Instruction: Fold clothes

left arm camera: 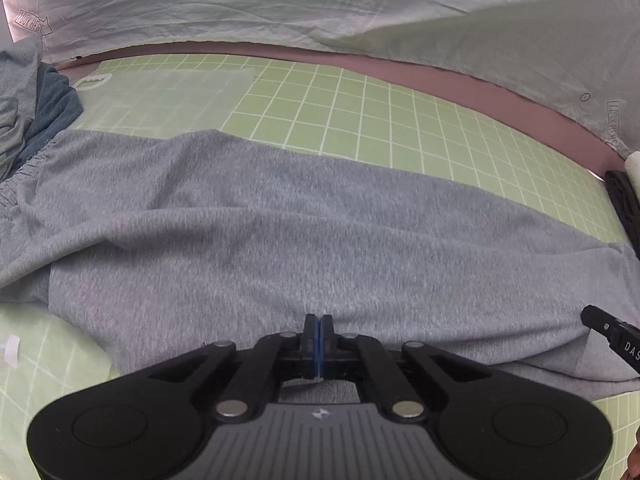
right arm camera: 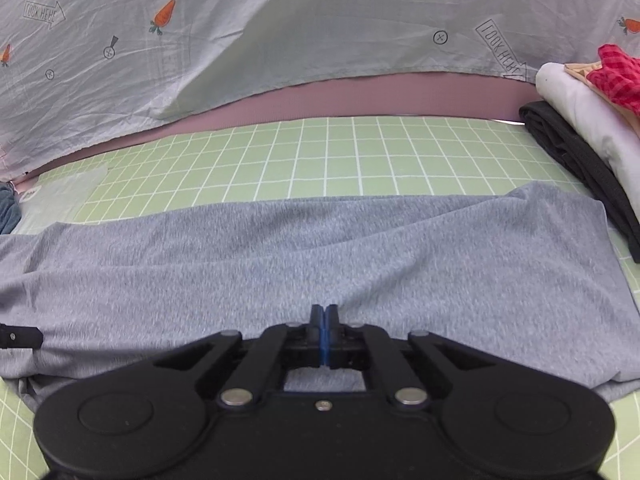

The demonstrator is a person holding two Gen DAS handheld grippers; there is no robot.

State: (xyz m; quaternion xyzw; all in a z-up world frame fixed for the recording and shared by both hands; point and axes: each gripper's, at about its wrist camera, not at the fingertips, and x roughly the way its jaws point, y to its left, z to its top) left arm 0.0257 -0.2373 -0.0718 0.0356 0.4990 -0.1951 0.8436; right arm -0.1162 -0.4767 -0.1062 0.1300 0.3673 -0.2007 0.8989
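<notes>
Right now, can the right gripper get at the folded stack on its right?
Probably yes. The right gripper is shut over the grey garment, and only flat fabric and green grid mat lie between it and the folded stack. Whether it pinches fabric is unclear.

One grey garment [right arm camera: 304,256] lies spread on one green grid mat [right arm camera: 328,156]; two grippers, left gripper [left arm camera: 319,322] and right gripper [right arm camera: 325,312]; one printed sheet [right arm camera: 280,20] behind; three folded pieces stacked at right: black [right arm camera: 580,160], white [right arm camera: 580,104], red [right arm camera: 618,74]; one dark blue cloth [left arm camera: 56,100] at left.
</notes>
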